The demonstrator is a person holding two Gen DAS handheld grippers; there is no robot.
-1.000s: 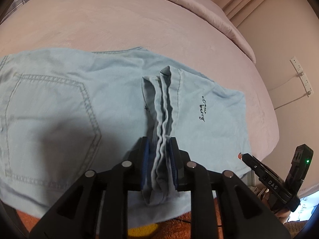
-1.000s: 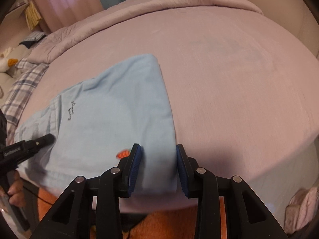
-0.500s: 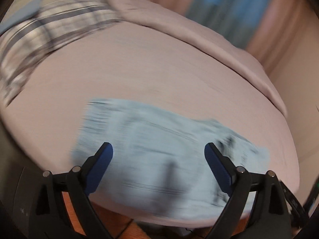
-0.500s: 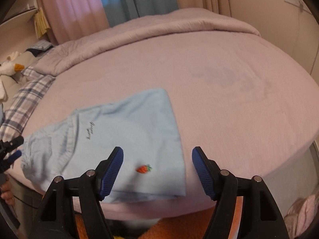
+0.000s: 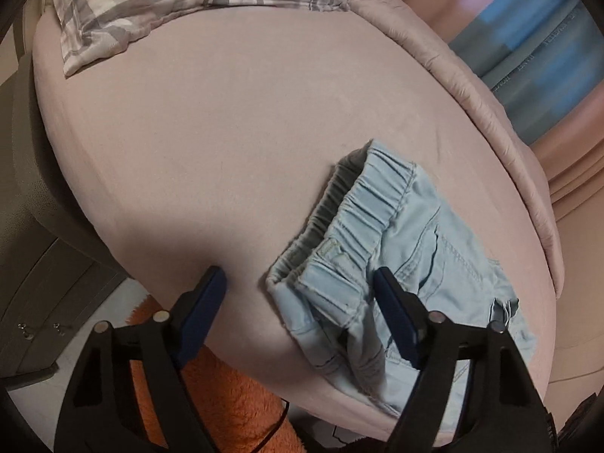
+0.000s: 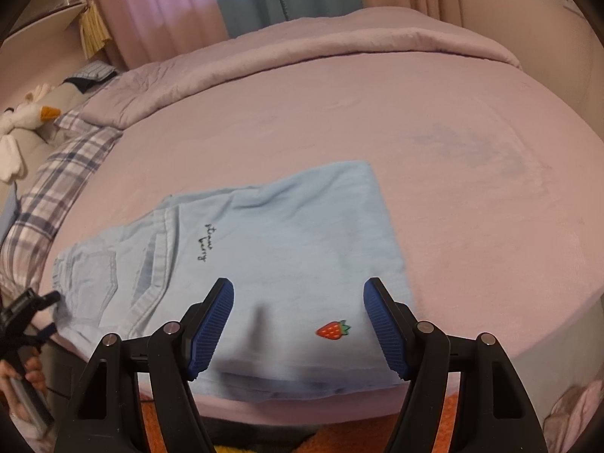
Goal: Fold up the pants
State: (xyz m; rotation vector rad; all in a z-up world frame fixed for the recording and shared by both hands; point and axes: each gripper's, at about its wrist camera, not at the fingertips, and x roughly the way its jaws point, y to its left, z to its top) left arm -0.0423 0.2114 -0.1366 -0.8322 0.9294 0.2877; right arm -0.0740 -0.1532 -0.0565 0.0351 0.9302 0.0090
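Both tongs, left [image 5: 300, 302] & right [image 6: 298, 324], now released pants [image 6: 264, 249], spread wide.

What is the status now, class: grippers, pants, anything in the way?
Left gripper open, right gripper open, both empty. Pants folded on bed. Nothing blocking.

Pants [image 6: 287, 249]: pale blue denim with tone-on-tone stitching, dark script embroidery [image 6: 205, 243] and a red strawberry motif [image 6: 333, 329] with green leaves. Bed [image 6: 472, 173]: plain dusty pink cover; folded duvet [image 6: 302, 43] along the far edge, same pink. Pillow [image 5: 181, 3]: grey, white and blue plaid. Curtains [image 6: 211, 3]: pink and blue panels. Rug [image 5: 234, 407]: shaggy orange. Left tongs [image 5: 302, 321] and right tongs [image 6: 298, 324]: black frames, ribbed dark blue pads [image 6: 381, 324]. Plush goose [image 6: 22, 120]: white, orange beak.
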